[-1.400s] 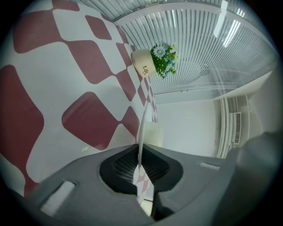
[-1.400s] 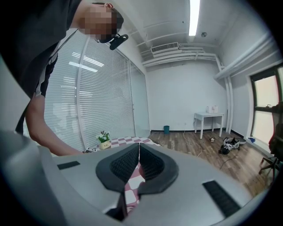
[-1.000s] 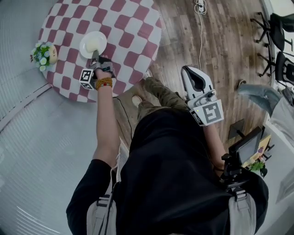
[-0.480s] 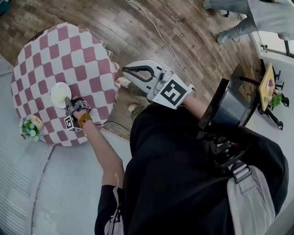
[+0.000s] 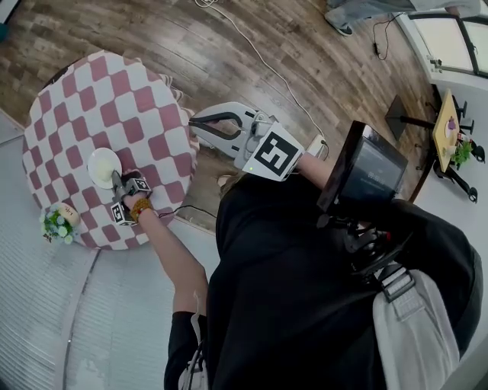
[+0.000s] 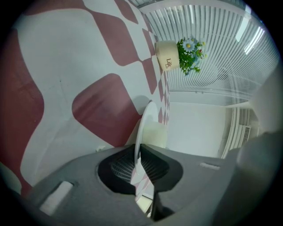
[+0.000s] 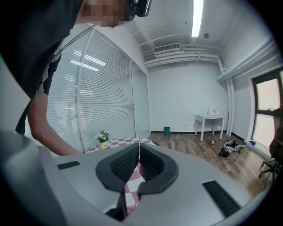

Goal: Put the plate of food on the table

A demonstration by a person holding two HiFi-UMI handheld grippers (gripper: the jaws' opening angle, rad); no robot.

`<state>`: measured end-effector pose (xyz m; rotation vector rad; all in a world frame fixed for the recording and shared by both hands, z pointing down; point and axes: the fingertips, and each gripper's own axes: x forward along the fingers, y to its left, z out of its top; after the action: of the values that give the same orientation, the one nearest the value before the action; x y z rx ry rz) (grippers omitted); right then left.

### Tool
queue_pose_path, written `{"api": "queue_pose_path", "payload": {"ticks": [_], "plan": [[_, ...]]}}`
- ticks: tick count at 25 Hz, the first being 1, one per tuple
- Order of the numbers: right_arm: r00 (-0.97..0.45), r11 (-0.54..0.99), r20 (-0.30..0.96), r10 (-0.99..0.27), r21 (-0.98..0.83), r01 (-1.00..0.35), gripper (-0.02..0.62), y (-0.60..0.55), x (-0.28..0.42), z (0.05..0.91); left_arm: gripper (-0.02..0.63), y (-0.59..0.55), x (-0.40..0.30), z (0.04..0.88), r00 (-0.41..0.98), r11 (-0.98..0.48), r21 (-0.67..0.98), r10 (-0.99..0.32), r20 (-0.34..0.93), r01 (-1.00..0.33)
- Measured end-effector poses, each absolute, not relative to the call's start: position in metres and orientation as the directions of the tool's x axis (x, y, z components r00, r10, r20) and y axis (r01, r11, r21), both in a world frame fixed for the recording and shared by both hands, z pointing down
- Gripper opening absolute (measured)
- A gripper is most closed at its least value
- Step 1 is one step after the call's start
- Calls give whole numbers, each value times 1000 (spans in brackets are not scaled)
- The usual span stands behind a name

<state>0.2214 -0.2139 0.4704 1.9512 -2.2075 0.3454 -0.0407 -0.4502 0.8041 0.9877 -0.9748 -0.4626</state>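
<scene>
A white plate (image 5: pixel 104 167) with a pale yellow piece of food sits on the round table's red-and-white checked cloth (image 5: pixel 145 91). My left gripper (image 5: pixel 118 183) is shut on the plate's near rim. In the left gripper view the plate (image 6: pixel 143 128) shows edge-on, its rim pinched between the jaws of my left gripper (image 6: pixel 137 165). The food (image 6: pixel 155 132) lies just beyond, and the plate is on or barely above the cloth (image 6: pixel 66 66). My right gripper (image 5: pixel 197 124) hovers by the table's right edge. Its jaws (image 7: pixel 139 150) are shut on nothing.
A small pot of flowers (image 5: pixel 59 222) stands at the table's near-left edge, also seen as the pot (image 6: pixel 172 55) beyond the plate. A white cable (image 5: pixel 259 53) runs over the wooden floor. A person's legs (image 5: pixel 358 11) are at the top right. A screen (image 5: pixel 366 175) hangs at my chest.
The head view has swung round. My left gripper keeps its hold on the plate's rim over the table. The right gripper has come up and forward, toward the table's edge.
</scene>
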Motion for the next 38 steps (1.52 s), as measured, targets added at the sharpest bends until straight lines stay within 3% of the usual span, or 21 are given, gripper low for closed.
{"api": "queue_pose_path", "payload": {"ticks": [12,17,22,29,38], "plan": [[-116,113,238,-964,-26,-993,12,-209,214,452,31,-448,-43,806,531,549,823,-659,532,-142],[-119,108,152,-981,-79,-991,12,-208,206,432,41,-449,-53,798,494,576,803,-660,567,-153],[-83,68,215,-973,-72,-995,12,-194,221,436,43,-439,-30,801,508,599,784,-629,588,-165],[-89,81,205,-975,-47,-996,12,-191,222,438,44,-443,-38,795,503,600,784,-635,587,-158],[-76,69,170,-983,-46,-997,12,-187,228,434,124,-438,-37,794,509,623,746,-574,641,-236]]}}
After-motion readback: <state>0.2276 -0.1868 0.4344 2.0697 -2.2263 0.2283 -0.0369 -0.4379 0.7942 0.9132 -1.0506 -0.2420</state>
